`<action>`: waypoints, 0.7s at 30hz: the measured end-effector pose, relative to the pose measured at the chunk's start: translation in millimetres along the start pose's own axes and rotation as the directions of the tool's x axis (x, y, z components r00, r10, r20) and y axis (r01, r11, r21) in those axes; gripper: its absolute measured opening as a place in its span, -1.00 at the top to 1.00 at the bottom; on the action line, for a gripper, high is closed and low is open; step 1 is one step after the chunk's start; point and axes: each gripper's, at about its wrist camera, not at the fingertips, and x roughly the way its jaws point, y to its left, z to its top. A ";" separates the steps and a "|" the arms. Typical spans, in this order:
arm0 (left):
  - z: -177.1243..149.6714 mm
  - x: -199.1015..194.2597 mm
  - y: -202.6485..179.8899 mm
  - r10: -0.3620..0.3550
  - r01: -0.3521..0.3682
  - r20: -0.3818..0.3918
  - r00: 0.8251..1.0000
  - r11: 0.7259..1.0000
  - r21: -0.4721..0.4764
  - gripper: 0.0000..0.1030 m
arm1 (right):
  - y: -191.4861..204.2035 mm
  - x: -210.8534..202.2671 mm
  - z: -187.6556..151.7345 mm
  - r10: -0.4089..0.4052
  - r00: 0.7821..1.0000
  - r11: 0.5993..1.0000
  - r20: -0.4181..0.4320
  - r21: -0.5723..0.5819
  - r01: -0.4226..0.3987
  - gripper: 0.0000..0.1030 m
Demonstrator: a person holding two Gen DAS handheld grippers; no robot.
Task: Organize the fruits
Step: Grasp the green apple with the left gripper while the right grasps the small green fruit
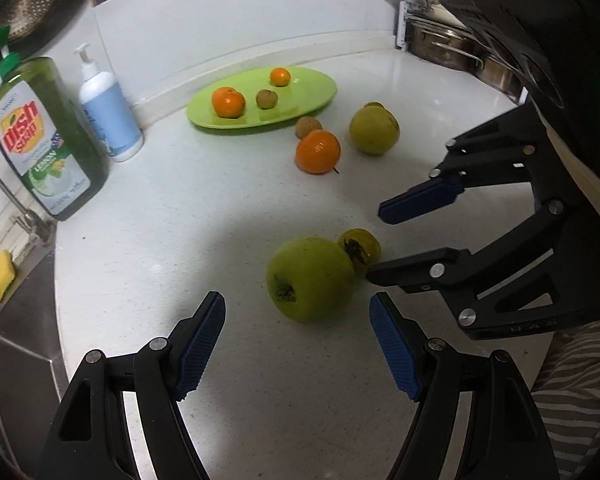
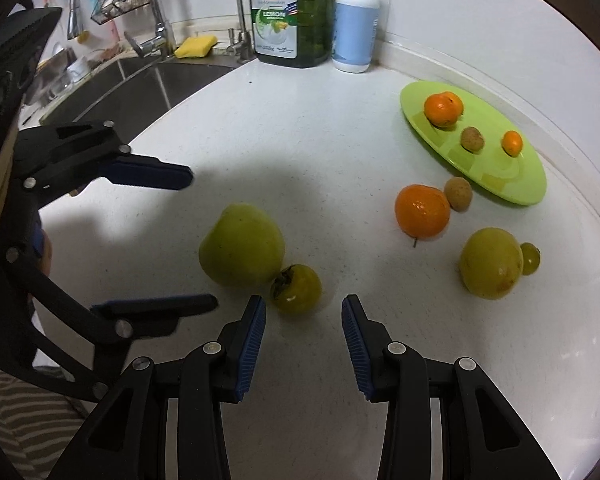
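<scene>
A green plate at the back holds two oranges and a small brown fruit. On the counter lie a green apple touching a small yellow-green persimmon, an orange, a brown fruit and a second green apple with a small green fruit beside it. My left gripper is open, just short of the near apple. My right gripper is open beside the persimmon.
A dish soap bottle and a white pump bottle stand at the back. The sink with faucet and yellow sponge lies left. Steel pots stand at the far right.
</scene>
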 end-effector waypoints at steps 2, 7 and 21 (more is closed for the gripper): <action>0.8 2.3 -1.2 -0.007 0.007 -0.001 1.000 1.000 0.021 -0.44 | -0.5 3.3 1.6 0.007 1.000 1.000 -0.008 -0.016 -0.007 0.21; 5.1 9.5 2.6 -0.020 0.020 -0.002 1.000 1.000 0.023 -0.43 | -1.5 11.9 3.4 0.012 0.999 0.999 -0.033 -0.032 -0.013 0.21; 13.0 25.6 6.2 -0.063 0.063 -0.005 0.998 0.998 0.004 -0.16 | -9.1 21.5 4.4 0.044 0.998 0.999 -0.033 -0.024 -0.045 0.23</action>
